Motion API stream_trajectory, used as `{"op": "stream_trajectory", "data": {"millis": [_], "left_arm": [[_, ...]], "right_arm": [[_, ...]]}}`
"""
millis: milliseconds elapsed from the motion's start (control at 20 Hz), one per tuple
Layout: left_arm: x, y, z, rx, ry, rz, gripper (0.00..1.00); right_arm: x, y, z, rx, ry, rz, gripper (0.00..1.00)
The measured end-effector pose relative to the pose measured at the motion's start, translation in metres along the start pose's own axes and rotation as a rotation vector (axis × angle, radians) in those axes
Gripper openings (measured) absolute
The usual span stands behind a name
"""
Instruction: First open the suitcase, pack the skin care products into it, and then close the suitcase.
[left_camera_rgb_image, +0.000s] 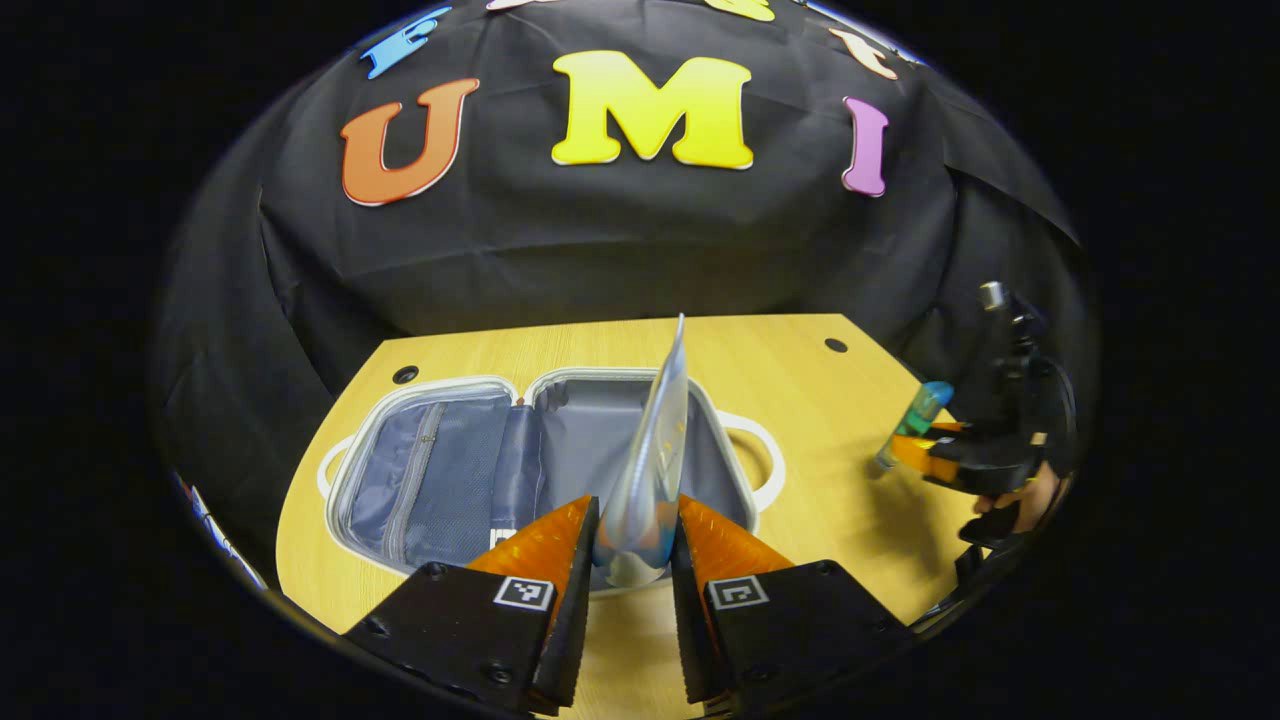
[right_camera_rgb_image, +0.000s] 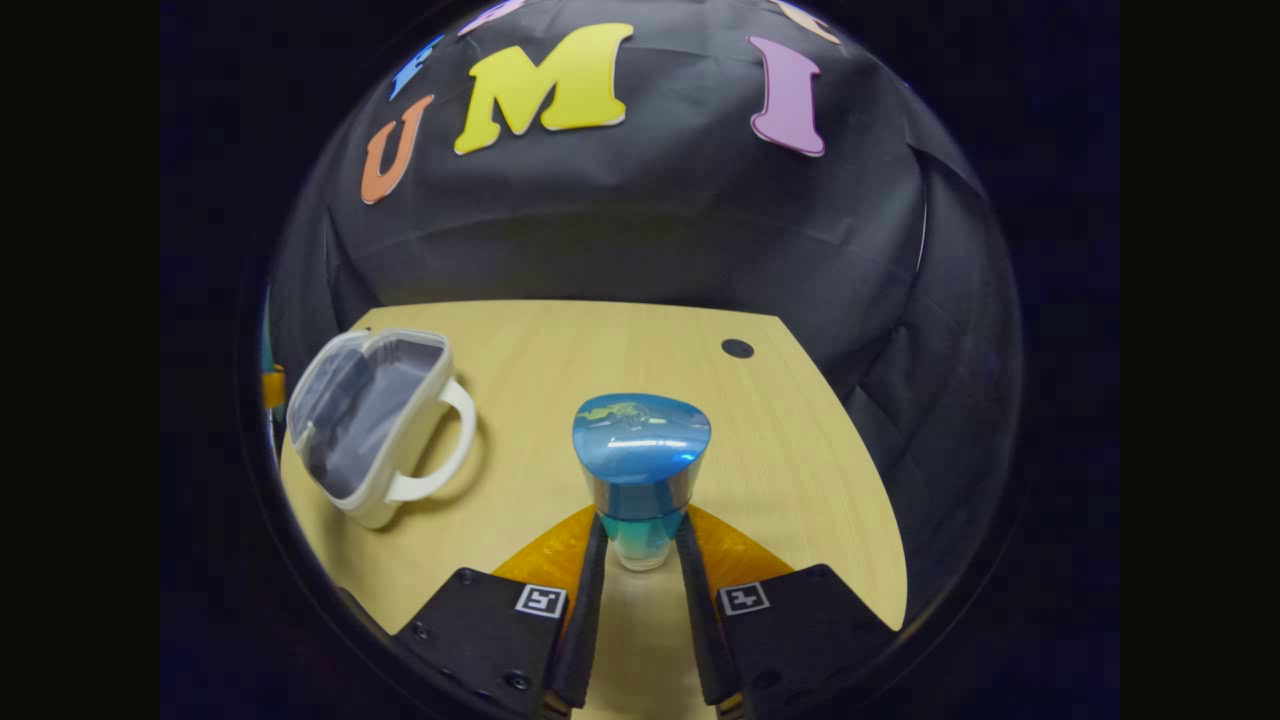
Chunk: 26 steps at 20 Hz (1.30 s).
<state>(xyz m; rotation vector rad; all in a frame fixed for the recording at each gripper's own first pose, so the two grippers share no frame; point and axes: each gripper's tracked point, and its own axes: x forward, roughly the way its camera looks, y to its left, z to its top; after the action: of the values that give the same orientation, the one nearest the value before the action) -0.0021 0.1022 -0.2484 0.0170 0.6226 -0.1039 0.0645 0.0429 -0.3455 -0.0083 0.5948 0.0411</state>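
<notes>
While the suitcase (left_camera_rgb_image: 470, 470) lies open on the wooden table (left_camera_rgb_image: 800, 400), the left gripper (left_camera_rgb_image: 636, 545) grips a flat silvery sachet (left_camera_rgb_image: 655, 450) between both fingers, holding it edge-up above the case's right half. Off to the right of the case, the right gripper (right_camera_rgb_image: 640, 560) is clamped on a blue-capped bottle (right_camera_rgb_image: 640, 470), held above the bare tabletop well apart from the suitcase.

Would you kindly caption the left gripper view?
Left tongs grip a silver sachet above the open suitcase.
</notes>
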Motion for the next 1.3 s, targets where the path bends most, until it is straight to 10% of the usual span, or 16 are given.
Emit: {"op": "stream_trajectory", "data": {"millis": [450,1100,1250,1300], "left_arm": [[0.086,0.022,-0.078,-0.032,0.292,0.022,0.47],[0.104,0.015,-0.102,-0.058,0.433,0.025,0.40],[0.087,-0.006,-0.087,-0.123,0.386,-0.069,0.53],[0.078,-0.003,-0.080,-0.117,0.354,-0.068,0.84]], "right_arm": [[-0.080,0.078,0.038,-0.016,-0.069,0.115,0.39],[-0.070,0.087,0.040,-0.018,-0.013,0.126,0.39],[-0.067,0.109,0.044,-0.021,-0.001,0.167,0.39],[-0.066,0.118,0.046,-0.030,0.002,0.180,0.38]]}}
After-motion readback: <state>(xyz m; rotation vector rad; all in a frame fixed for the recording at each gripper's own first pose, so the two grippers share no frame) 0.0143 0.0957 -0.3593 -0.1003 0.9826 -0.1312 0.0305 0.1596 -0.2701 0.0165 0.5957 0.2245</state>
